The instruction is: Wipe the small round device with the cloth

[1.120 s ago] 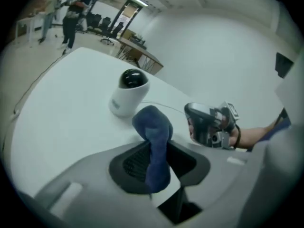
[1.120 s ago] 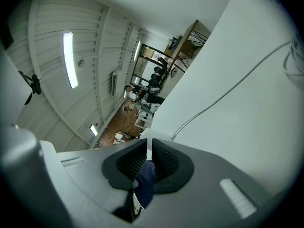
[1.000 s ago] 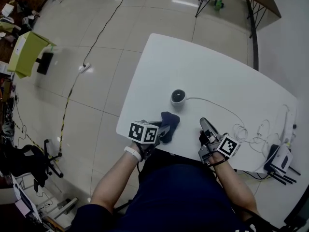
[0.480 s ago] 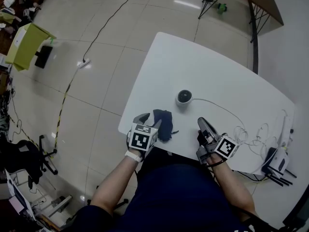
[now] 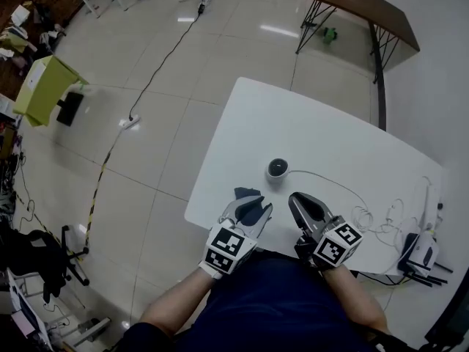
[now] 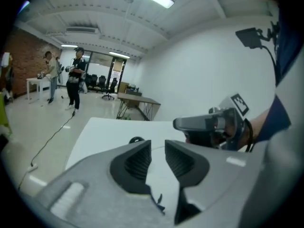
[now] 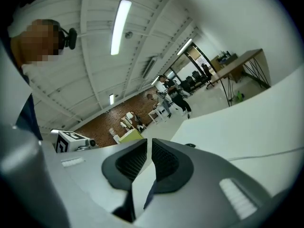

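The small round device (image 5: 277,169) stands on the white table (image 5: 330,130), its white cable (image 5: 333,176) trailing right. The dark blue cloth (image 5: 245,194) lies on the table near the front edge. Above it hangs my left gripper (image 5: 251,207); its jaws have just been closing, but a gap stays between the pads and nothing is in it. In the left gripper view the device (image 6: 137,139) shows beyond the left gripper (image 6: 157,148). My right gripper (image 5: 299,199) hovers just right of the cloth, jaws together apart from a thin slit, holding nothing; the right gripper (image 7: 148,148) shows this.
Coiled white cable and a white box with antennas (image 5: 416,252) lie at the table's right end. A wooden table (image 5: 359,6) stands beyond, a yellow-green bin (image 5: 44,86) at the left, a floor cable (image 5: 157,50) between. People stand far off (image 6: 76,77).
The left gripper let go of the cloth, which stayed on the table, then opened wide and narrowed again. Both grippers have lifted off the table and rolled.
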The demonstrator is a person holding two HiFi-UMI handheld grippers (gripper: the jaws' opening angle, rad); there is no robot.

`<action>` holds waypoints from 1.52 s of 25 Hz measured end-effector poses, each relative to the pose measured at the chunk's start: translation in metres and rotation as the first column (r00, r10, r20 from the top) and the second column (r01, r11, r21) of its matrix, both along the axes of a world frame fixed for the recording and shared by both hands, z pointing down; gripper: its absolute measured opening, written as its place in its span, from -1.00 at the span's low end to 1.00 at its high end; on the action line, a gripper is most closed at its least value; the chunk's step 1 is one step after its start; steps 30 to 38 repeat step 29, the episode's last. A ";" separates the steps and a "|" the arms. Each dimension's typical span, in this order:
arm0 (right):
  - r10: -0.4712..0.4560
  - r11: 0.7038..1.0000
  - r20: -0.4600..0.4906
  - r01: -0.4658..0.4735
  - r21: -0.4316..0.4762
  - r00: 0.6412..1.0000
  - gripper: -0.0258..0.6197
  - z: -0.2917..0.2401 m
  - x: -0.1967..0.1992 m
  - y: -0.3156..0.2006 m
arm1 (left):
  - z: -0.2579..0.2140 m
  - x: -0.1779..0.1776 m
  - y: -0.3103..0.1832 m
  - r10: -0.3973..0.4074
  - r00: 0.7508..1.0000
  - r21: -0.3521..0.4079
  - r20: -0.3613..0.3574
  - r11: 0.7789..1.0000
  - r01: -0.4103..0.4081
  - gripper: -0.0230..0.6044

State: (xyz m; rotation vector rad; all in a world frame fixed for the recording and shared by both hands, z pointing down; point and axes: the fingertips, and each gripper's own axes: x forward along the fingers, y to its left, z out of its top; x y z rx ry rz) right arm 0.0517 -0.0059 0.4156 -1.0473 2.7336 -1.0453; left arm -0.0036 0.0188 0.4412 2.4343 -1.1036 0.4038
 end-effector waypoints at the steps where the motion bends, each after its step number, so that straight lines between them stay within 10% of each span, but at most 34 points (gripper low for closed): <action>1: -0.006 0.999 -0.018 0.006 0.039 1.000 -0.80 -0.008 -0.001 0.000 | -0.006 0.007 0.002 0.023 1.000 0.043 0.005 0.999 -0.023 -0.65; 9: 0.022 0.973 -0.134 0.009 0.229 0.991 -0.83 -0.035 0.003 0.003 | -0.020 0.031 0.012 0.084 0.996 0.128 -0.015 0.988 -0.081 -0.67; 38: 0.032 0.963 -0.148 0.009 0.270 0.989 -0.86 -0.047 -0.010 0.003 | -0.010 0.029 0.014 0.106 0.994 0.092 -0.022 0.990 -0.104 -0.67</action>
